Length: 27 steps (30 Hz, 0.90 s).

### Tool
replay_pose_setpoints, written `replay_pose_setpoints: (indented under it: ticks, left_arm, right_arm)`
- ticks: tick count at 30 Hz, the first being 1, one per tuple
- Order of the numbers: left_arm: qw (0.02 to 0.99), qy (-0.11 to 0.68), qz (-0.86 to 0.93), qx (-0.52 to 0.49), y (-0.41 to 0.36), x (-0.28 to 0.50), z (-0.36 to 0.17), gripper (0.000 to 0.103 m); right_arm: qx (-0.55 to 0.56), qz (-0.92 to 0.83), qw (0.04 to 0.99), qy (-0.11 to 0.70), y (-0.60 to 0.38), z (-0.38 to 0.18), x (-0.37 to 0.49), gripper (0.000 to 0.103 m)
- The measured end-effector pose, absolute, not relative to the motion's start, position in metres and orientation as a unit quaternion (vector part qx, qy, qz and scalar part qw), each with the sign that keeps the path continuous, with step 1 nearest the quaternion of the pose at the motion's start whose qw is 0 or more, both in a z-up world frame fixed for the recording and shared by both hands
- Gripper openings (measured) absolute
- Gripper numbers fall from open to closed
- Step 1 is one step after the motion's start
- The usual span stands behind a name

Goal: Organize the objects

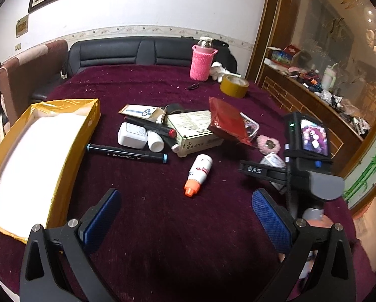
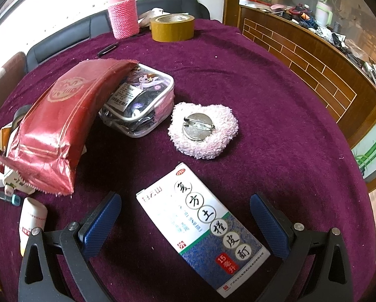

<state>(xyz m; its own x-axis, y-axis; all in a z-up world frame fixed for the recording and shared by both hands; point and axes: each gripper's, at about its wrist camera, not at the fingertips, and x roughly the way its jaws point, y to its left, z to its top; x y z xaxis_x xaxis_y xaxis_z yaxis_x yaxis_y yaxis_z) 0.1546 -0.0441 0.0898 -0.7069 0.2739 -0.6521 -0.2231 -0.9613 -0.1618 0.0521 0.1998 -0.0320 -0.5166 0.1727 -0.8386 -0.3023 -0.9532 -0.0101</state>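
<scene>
Far left, my gold-sided open cardboard box with its white lining sits waiting on the plum velvet tablecloth, empty as far as I can see, and that's surely where this clutter is meant to go. My left gripper hovers low over bare cloth, its blue pads spread wide with nothing between them, parked beside the box, perhaps to steady or receive. Just right of the box lies a black marker with pale blue ends, and beyond it a heap: a white rounded case, a small white pill bottle, a black pen with a red tip and a cream printed carton, with a crinkled red foil pouch leaning over them. Nearer me a white tube with an orange cap lies alone on its side. Now the right side: my right gripper is down at the table, jaws wide and straddling a white-and-blue medicine box with Chinese lettering, which lies flat and diagonal between the pads, not yet touched. I reckon that's my next pick; the angle may need squaring first. Beyond sit a clear zip pouch and a fluffy pink brooch, pin side up.
</scene>
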Motion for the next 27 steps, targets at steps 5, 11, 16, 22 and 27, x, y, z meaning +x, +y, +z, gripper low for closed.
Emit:
replay_pose_setpoints:
  ticks: [5,11,16,22,27]
  left_arm:
    - [0.141,-0.038,0.931,-0.333,-0.052,0.171,0.106,0.103]
    - [0.122,-0.047,0.947,-0.294,-0.076,0.187,0.131,0.103]
    - [0.108,-0.046,0.958,-0.260,-0.091,0.201,0.161,0.103]
    - [0.114,-0.045,0.978,-0.169,-0.114,0.230,0.265,0.103]
    - [0.125,-0.050,0.984,-0.116,-0.131,0.247,0.369,0.103]
  right_arm:
    - [-0.476,0.864,0.147,0.071,0.199,-0.030,0.071,0.103]
    - [-0.433,0.882,0.176,0.063,0.196,-0.001,0.107,0.103]
    - [-0.384,0.912,0.140,0.028,0.173,0.076,0.121,0.103]
    - [-0.204,0.978,0.013,0.050,0.139,0.225,0.176,0.103]
    - [-0.221,0.967,-0.081,0.095,0.142,0.322,0.168,0.103]
